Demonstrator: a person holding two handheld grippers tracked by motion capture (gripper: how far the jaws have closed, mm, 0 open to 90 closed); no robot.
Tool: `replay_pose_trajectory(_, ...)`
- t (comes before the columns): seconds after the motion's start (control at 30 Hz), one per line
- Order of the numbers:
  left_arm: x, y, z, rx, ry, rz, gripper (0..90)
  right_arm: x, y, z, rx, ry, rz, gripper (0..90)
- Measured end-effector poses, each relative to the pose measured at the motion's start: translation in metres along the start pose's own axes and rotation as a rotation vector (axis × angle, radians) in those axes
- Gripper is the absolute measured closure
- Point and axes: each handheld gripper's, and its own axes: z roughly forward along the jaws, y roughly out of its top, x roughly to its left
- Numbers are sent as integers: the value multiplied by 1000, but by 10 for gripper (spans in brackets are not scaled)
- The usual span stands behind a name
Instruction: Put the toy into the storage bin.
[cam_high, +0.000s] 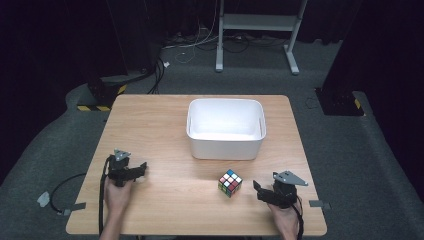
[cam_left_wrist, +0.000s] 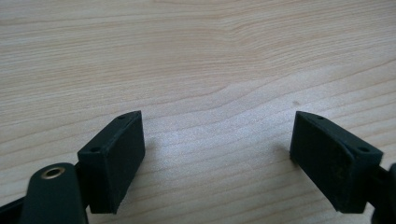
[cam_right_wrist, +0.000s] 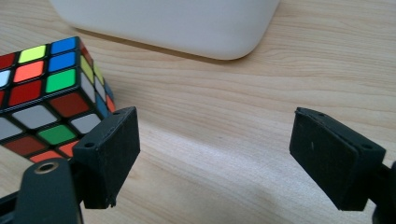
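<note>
Nearest, at the front edge of the pale wooden table (cam_high: 165, 125): the right black two-jaw gripper (cam_high: 256, 188), just right of the little cube with many coloured squares (cam_high: 230, 182). Jaws spread wide, nothing pinched, only bare wood between them. Not touching the cube; cube off to the left of the left jaw in the right gripper view, sitting flat on the wood (cam_right_wrist: 46, 93). Farther left of the cube, well apart from it: the left black two-jaw gripper (cam_high: 142, 167), held in a hand (cam_high: 118, 194), jaws spread wide too, over bare wood. Behind the cube, near the table's middle: a white plastic tub (cam_high: 226, 148) with rounded corners, open on top.
</note>
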Motion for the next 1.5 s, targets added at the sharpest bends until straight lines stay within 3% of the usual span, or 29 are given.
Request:
replay_pose_trajectory(0.53,0,0,0,0,0,0,181,22,3,-9,-26,75,-46,160)
replay_pose_trajectory(0.93,0,0,0,0,-1,0,181,35,8,-6,-42,154,-74,153)
replay_pose_trajectory(1.5,0,0,0,0,0,0,181,49,16,1,-42,211,-96,149)
